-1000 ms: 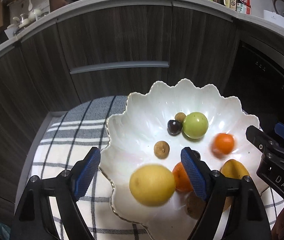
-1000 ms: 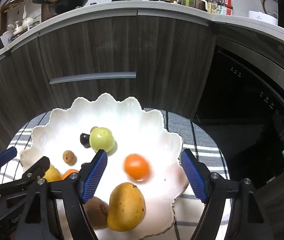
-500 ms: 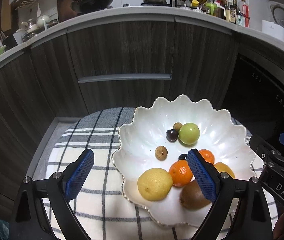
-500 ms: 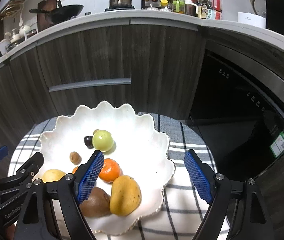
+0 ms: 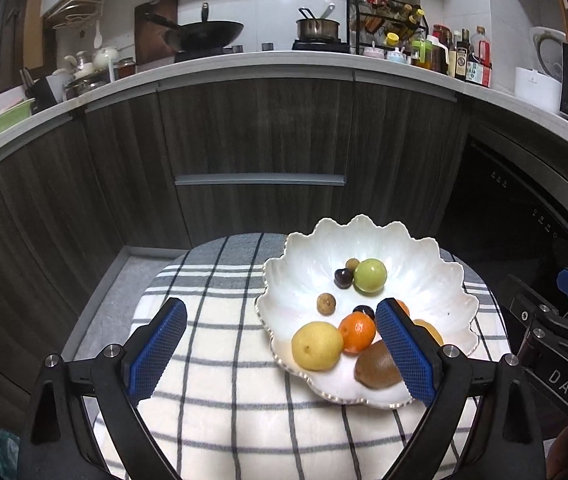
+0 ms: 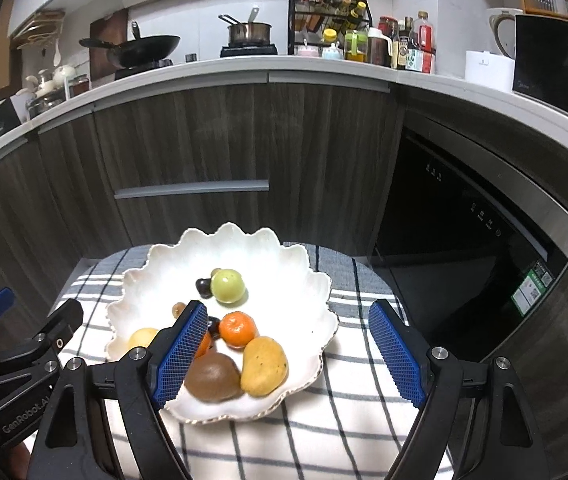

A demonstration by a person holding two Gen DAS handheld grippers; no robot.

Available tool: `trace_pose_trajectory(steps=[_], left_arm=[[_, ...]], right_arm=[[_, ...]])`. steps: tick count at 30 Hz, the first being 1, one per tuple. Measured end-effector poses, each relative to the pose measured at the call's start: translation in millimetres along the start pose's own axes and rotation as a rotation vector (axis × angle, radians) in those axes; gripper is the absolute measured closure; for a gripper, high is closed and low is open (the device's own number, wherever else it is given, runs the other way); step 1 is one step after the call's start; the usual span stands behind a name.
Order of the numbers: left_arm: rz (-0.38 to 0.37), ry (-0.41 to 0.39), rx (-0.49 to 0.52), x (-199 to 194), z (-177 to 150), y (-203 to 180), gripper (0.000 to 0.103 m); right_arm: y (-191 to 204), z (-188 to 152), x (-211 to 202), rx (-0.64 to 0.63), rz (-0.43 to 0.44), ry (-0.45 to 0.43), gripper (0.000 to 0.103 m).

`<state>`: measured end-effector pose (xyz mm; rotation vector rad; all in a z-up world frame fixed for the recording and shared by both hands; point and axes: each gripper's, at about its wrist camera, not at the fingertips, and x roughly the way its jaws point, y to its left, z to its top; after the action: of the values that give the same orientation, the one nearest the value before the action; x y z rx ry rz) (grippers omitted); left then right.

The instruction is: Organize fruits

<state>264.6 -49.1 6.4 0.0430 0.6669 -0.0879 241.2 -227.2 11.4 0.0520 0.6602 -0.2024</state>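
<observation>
A white scalloped bowl (image 5: 436,280) (image 6: 284,256) sits on a checked cloth and holds several fruits: a green apple (image 5: 370,275) (image 6: 227,286), a yellow pear (image 5: 317,345), an orange mandarin (image 5: 358,332) (image 6: 237,329), a brown kiwi (image 5: 378,366) (image 6: 212,377), a yellow mango (image 6: 264,366), a dark plum (image 5: 343,278) and small brown longans (image 5: 326,304). My left gripper (image 5: 280,344) is open and empty, above and in front of the bowl's left side. My right gripper (image 6: 288,352) is open and empty, above the bowl's right front.
The checked cloth (image 5: 224,360) covers a small round table. Dark wood cabinets (image 5: 260,140) with a grey handle stand behind. A black oven front (image 6: 464,220) is at the right. The counter above carries a wok, a pot and bottles.
Both grippers have drawn back and up from the bowl, so the bowl looks smaller and lower. Both stayed open and empty. An orange rolled toward the front fruits.
</observation>
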Motion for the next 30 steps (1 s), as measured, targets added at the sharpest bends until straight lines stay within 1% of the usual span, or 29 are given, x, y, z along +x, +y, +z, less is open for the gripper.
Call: trace_pose_trajectory(steps=[4, 10, 23, 30], left_arm=[[0.01, -0.004, -0.007, -13.4, -8.1, 6.3, 0.006], [0.012, 0.003, -0.016, -27.7, -21.2, 9.6, 0.006], [0.005, 0.005, -0.004, -53.4, -47.9, 3.2, 0.006], [0.004, 0.003, 0.008, -69.4, -65.1, 1.0, 0.006]], right_arm=[[4.7, -6.3, -15.6, -0.013, 0.003, -0.012, 0.019], [7.6, -22.1, -29.6, -0.012, 0.016, -0.002, 0.019], [-2.0, -51.5, -51.7, 0.003, 0.017, 0.021, 0.019], [-8.0, -67.9, -68.7, 0.004, 0.008, 0.015, 0.019]])
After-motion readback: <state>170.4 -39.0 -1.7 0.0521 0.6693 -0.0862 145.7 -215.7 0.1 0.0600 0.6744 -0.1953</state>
